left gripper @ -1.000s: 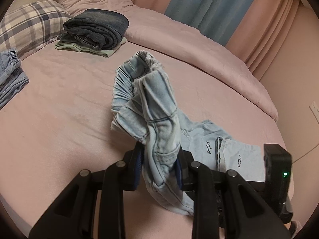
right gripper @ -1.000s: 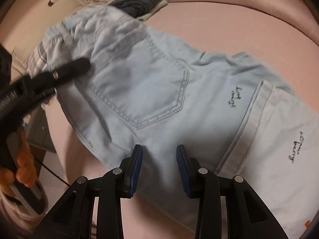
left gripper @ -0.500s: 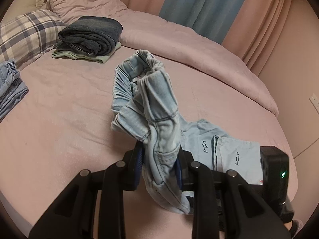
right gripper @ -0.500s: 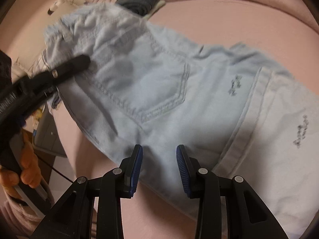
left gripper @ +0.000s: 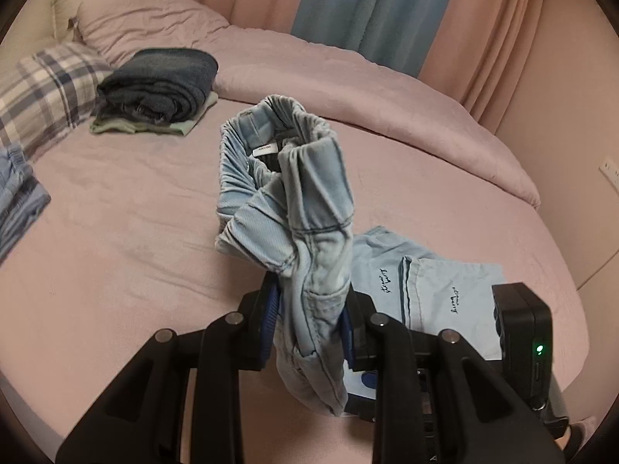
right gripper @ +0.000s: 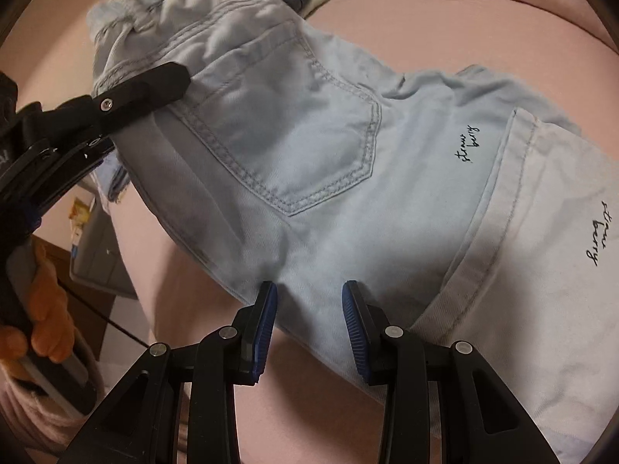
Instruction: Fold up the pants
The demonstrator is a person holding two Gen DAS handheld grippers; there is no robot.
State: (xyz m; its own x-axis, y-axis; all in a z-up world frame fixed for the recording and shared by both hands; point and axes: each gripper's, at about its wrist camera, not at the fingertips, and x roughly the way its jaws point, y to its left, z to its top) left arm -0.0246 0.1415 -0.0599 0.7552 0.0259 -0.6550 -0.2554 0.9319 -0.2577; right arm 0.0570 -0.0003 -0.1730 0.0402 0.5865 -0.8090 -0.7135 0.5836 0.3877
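While the left gripper (left gripper: 309, 321) sits at the bottom middle of its own view, its two blue pads are clamped on a bunched fold of the light blue pants (left gripper: 305, 239), and the cloth rises between them in a twisted column toward the middle of the frame. At the top of that column the gathered waistband gapes open, with a small white label showing inside. The rest of the pants runs down to the lower right, where the legs lie flat on the pink bed (left gripper: 135, 232), each with a small line of dark script near the hem.

In the right wrist view the right gripper (right gripper: 309, 321) is at the bottom middle, jaws parted, its blue pads standing either side of the lower edge of the pants (right gripper: 309, 147); whether they press on the cloth cannot be told. The seat of the pants fills the middle of that frame, back pocket facing the camera, and the folded legs spread to the right edge. One black finger of the left gripper (right gripper: 143, 89) reaches in from the left and lies on the waistband end at the upper left. A hand (right gripper: 42, 324) shows at the lower left edge.

Farther out in the left wrist view, a stack of folded dark clothes (left gripper: 158, 89) rests at the upper left on the bed, beside a plaid pillow (left gripper: 42, 89) at the left edge. Pink and blue curtains (left gripper: 371, 7) hang across the top.
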